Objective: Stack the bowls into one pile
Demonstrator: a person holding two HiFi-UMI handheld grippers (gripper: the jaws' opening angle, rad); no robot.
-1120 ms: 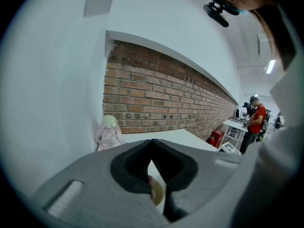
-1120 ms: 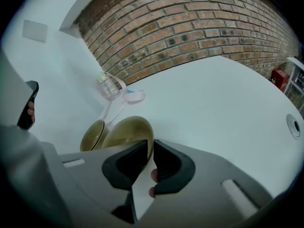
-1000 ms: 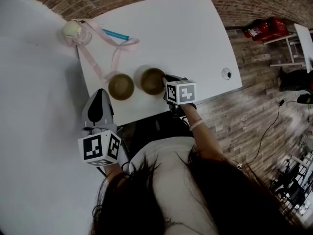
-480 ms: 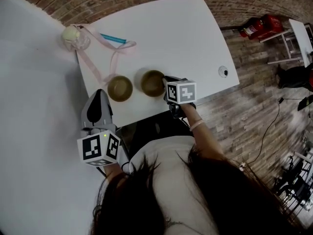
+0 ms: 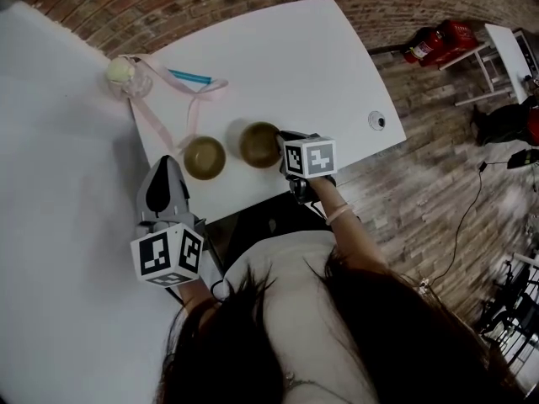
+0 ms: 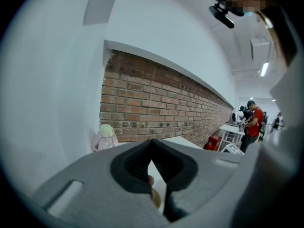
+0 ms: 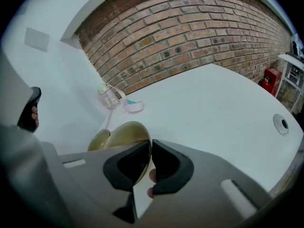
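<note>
Right gripper view is showing the right gripper [image 7: 149,148] clamping its fingers on the near rim of one golden bowl [image 7: 124,136], which is resting on the counter [image 7: 213,108] just beside the other bowl [image 7: 98,139]. The left gripper [image 6: 152,144], fingers pressed together on nothing, is hanging near the other bowl, on the side away from the gripped one. With only a thin rim hold, the gripped bowl may swing or slip during lifting and knock the other bowl.

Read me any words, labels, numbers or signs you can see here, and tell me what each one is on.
No readable text anywhere.
Left marker cube, right marker cube: black-and-white square patterns, no letters.
Red canister: any label too small to read.
Left bowl, right bowl: no print visible.
</note>
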